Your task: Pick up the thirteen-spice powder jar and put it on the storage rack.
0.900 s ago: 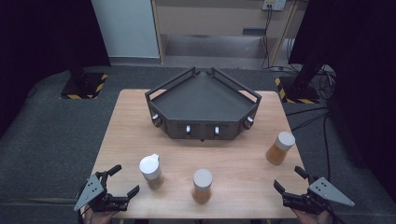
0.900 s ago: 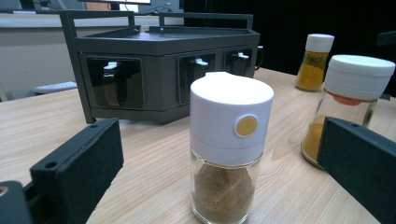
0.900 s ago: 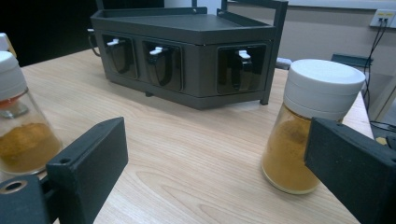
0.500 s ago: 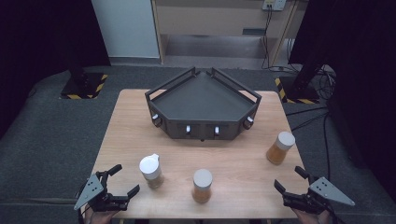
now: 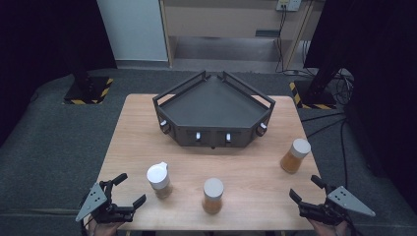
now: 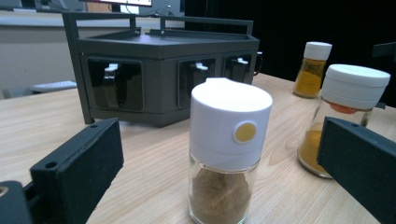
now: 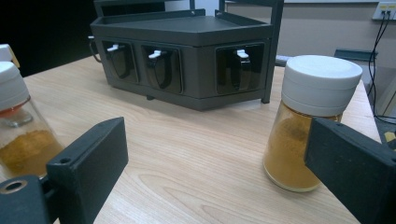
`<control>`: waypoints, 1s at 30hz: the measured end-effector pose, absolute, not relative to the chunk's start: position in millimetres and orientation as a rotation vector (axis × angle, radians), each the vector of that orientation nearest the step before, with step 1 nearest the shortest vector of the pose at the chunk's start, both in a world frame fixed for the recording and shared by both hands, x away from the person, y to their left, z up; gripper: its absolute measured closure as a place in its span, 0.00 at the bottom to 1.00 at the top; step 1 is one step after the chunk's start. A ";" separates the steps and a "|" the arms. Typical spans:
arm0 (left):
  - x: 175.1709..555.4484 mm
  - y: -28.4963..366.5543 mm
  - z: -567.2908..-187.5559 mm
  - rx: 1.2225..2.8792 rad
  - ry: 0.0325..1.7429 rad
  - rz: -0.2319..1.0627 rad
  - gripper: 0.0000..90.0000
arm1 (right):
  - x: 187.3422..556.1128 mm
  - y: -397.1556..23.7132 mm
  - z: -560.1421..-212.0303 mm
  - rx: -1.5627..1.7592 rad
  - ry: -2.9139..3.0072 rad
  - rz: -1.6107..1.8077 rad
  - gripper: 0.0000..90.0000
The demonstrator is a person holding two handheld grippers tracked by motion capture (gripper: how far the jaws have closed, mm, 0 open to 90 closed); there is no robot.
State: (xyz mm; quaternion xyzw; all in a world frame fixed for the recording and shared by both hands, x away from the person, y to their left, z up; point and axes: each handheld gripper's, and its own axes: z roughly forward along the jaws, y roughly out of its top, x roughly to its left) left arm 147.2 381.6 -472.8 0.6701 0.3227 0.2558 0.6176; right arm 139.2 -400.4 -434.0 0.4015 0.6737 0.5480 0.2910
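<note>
Left gripper (image 5: pixel 124 191) sitting released at the tabletop's near left corner, jaws wide, nothing between the pads; the brown spice jar (image 5: pixel 159 180) with the white flip cap is standing upright just ahead of it, near the front edge. Right gripper (image 5: pixel 307 193) hovering at the near right corner, jaws likewise spread and gripping nothing, with an orange spice jar (image 5: pixel 294 155) upright near the right edge. A third jar (image 5: pixel 213 195) is standing mid front edge. Dark rack (image 5: pixel 213 110) sitting toward the far edge on the wooden table (image 5: pixel 133 142).

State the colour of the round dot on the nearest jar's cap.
Yellow, on the white cap; clearest in the left gripper view.
</note>
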 end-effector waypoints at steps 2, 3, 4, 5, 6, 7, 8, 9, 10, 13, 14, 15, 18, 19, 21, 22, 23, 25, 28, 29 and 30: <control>147.5 380.8 -468.4 1.560 0.739 0.596 0.00 | 138.2 -400.4 -433.7 1.069 1.794 1.459 0.07; 147.7 380.5 -465.9 1.566 0.742 0.598 0.00 | 137.7 -400.5 -433.7 1.068 1.792 1.461 0.07; 148.0 380.9 -464.0 1.565 0.745 0.591 0.00 | 137.7 -400.4 -433.6 1.067 1.793 1.459 0.07; 148.0 381.0 -462.0 1.568 0.746 0.592 0.00 | 137.9 -400.3 -433.4 1.067 1.796 1.457 0.07; 147.2 379.3 -457.3 1.579 0.758 0.604 0.00 | 138.1 -400.2 -433.3 1.068 1.797 1.457 0.07; 146.9 378.0 -454.3 1.585 0.771 0.610 0.00 | 138.3 -399.8 -433.2 1.069 1.798 1.456 0.07; 147.9 378.6 -452.5 1.587 0.771 0.603 0.00 | 138.5 -399.6 -433.1 1.070 1.799 1.455 0.07; 150.9 379.8 -448.7 1.592 0.778 0.583 0.00 | 139.0 -399.5 -433.0 1.071 1.802 1.451 0.07; 150.9 379.8 -448.7 1.592 0.778 0.583 0.00 | 138.9 -399.5 -432.8 1.072 1.804 1.450 0.07; 154.0 380.7 -439.7 1.612 0.781 0.583 0.00 | 138.1 -399.3 -432.4 1.072 1.801 1.450 0.07; 154.0 380.7 -439.7 1.612 0.781 0.583 0.00 | 138.1 -399.1 -432.4 1.072 1.802 1.448 0.07; 154.9 381.4 -437.0 1.610 0.782 0.581 0.00 | 138.1 -399.1 -432.4 1.072 1.802 1.448 0.07; 157.6 383.1 -426.6 1.613 0.783 0.579 0.00 | 138.5 -399.1 -432.5 1.071 1.803 1.447 0.07; 157.6 383.1 -426.6 1.613 0.783 0.579 0.00 | 138.5 -399.2 -432.5 1.072 1.802 1.448 0.07; 159.4 383.4 -421.1 1.619 0.780 0.576 0.00 | 138.5 -399.2 -432.6 1.072 1.802 1.448 0.07; 161.8 383.5 -416.3 1.623 0.780 0.569 0.00 | 138.5 -399.5 -432.6 1.072 1.802 1.450 0.07; 161.8 383.5 -416.3 1.623 0.780 0.569 0.00 | 138.5 -399.5 -432.7 1.071 1.802 1.450 0.07; 164.7 383.5 -412.1 1.630 0.777 0.560 0.00 | 138.4 -399.4 -432.6 1.071 1.802 1.450 0.07; 171.2 381.0 -403.8 1.656 0.760 0.547 0.00 | 138.2 -399.6 -432.7 1.067 1.803 1.451 0.07; 171.2 381.0 -403.8 1.656 0.760 0.547 0.00 | 138.2 -399.6 -432.7 1.067 1.803 1.451 0.07; 174.6 379.5 -400.5 1.668 0.754 0.539 0.00 | 138.2 -399.7 -432.8 1.067 1.802 1.451 0.07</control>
